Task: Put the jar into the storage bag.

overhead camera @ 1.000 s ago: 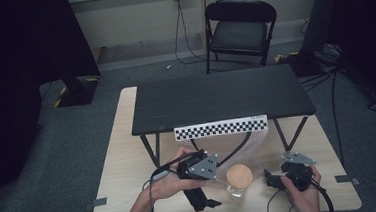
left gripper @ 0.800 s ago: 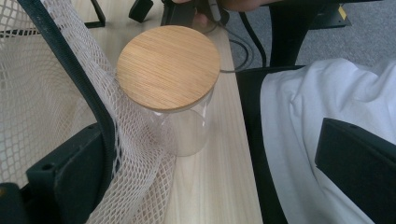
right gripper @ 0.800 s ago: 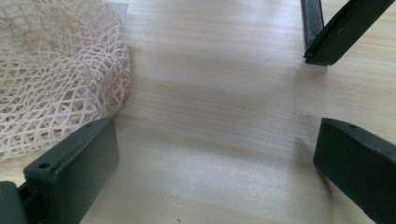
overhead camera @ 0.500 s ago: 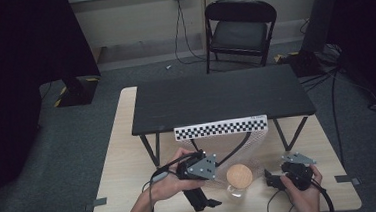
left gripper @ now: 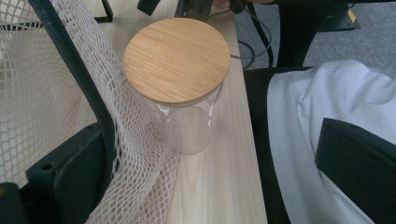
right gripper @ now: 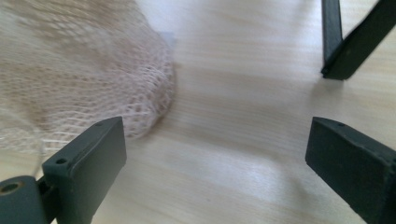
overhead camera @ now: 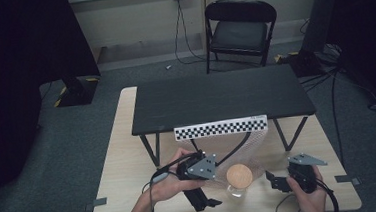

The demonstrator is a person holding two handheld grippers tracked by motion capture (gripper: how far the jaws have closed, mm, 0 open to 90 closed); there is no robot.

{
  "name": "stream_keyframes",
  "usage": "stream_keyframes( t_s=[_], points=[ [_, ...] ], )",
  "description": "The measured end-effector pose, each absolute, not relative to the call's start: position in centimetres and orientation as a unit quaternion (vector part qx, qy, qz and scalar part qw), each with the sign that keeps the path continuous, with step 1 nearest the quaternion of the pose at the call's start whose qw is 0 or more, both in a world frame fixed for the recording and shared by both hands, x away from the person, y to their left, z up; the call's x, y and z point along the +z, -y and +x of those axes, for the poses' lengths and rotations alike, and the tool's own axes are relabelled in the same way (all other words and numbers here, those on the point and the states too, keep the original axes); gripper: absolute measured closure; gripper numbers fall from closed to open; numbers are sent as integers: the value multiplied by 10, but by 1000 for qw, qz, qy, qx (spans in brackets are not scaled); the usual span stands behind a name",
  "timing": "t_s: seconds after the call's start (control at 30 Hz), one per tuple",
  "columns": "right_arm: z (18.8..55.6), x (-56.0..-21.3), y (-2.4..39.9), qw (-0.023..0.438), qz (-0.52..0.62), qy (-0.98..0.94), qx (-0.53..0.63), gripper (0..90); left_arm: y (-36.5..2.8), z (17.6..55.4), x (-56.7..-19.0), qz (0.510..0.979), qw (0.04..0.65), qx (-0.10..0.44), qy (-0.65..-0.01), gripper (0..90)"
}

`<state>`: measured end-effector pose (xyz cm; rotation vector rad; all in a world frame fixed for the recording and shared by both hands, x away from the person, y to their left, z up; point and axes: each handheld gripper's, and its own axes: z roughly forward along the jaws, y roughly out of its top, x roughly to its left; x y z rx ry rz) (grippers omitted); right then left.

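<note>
- A wooden table (overhead camera: 129, 155) seen from above, with a low black shelf (overhead camera: 215, 96) standing on it and a checkered strip (overhead camera: 221, 127) along the shelf's front edge. Nothing large has moved over the last second; shelf, strip and table look the same.
- A white mesh bag (overhead camera: 239, 150) with a black rim lies under the shelf's front, spreading toward the person.
- The left gripper (overhead camera: 205, 202) sits low at the near edge, as it did a second ago. Its jaws are spread wide; the left jaw is against the bag's black rim (left gripper: 79, 79), holding nothing.
- The right gripper (overhead camera: 276, 182) rests to the right, jaws also wide and empty, pointing toward the bag. It has hardly shifted either.
- A clear glass jar (overhead camera: 239, 180) with a round wooden lid (left gripper: 177, 58) stands upright between the two grippers, touching the mesh. It has not moved.
- My reading: this is a pause, and the jar is not yet in the bag.
</note>
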<state>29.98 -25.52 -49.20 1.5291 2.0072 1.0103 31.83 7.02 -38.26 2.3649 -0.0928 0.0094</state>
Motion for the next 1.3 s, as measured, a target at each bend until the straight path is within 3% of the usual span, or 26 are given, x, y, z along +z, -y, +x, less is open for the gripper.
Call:
stream_keyframes(
  t_s=[0.3, 0.37, 0.5, 1.03, 1.3],
  points=[
    [288, -463, 262, 235, 535, -703, 405, 27, -70, 317, -383, 925, 378, 8, 35, 5],
    [285, -455, 264, 215, 541, -689, 431, 15, -69, 317, -384, 927, 373, 13, 33, 5],
    [279, -443, 260, 219, 527, -691, 444, 13, -70, 318, -385, 926, 376, 10, 29, 4],
    [249, -416, 220, 228, 445, -734, 459, 51, -70, 317, -385, 925, 377, 12, 30, 5],
    [244, -407, 200, 207, 411, -755, 468, 65, -70, 318, -385, 927, 374, 13, 29, 4]
  ],
)
